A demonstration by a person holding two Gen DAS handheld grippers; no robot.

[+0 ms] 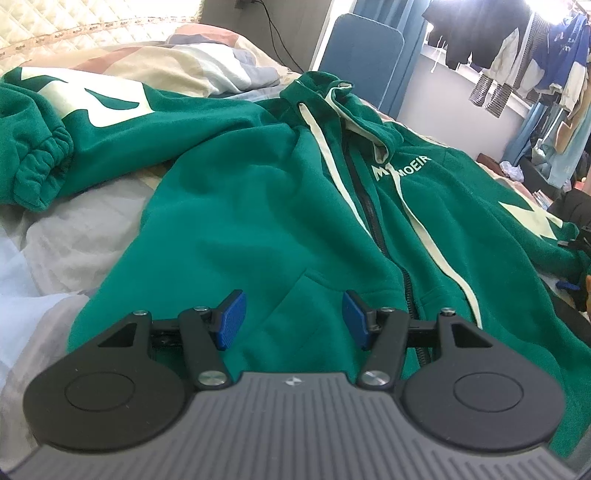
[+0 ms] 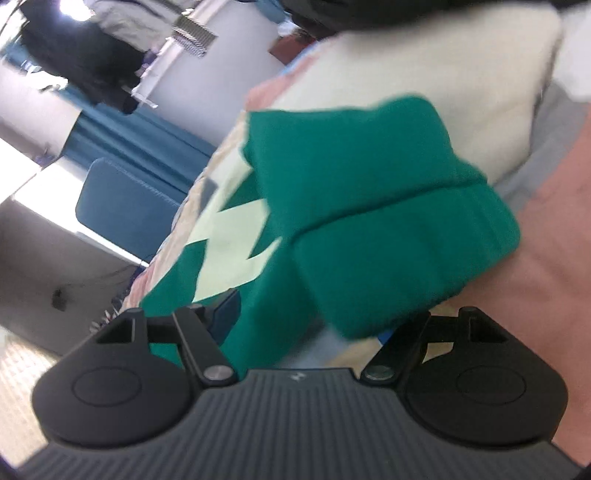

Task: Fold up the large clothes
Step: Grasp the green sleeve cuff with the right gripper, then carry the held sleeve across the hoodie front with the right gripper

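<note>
You're in a lived-in bedroom: that's a bed (image 1: 44,236) under you, with a patchwork duvet in cream, grey and pink, a quilted headboard (image 1: 55,29) behind. Laundry (image 1: 517,62) hangs at the bright window, teal curtains (image 2: 122,136) drop beside it, and a blue padded chair (image 1: 362,55) stands close.

Patchwork bedspread (image 1: 207,70) in beige, grey, pink and pale blue — rumpled, filling ten to twelve o'clock of the left view. Quilted cream headboard (image 1: 55,33) at eleven. Black cable (image 1: 275,35) dangling at twelve. Blue padded chair back (image 1: 360,55) at one. Hanging laundry (image 1: 517,48) — dark, striped, blue — crowded along the window at two o'clock.
</note>
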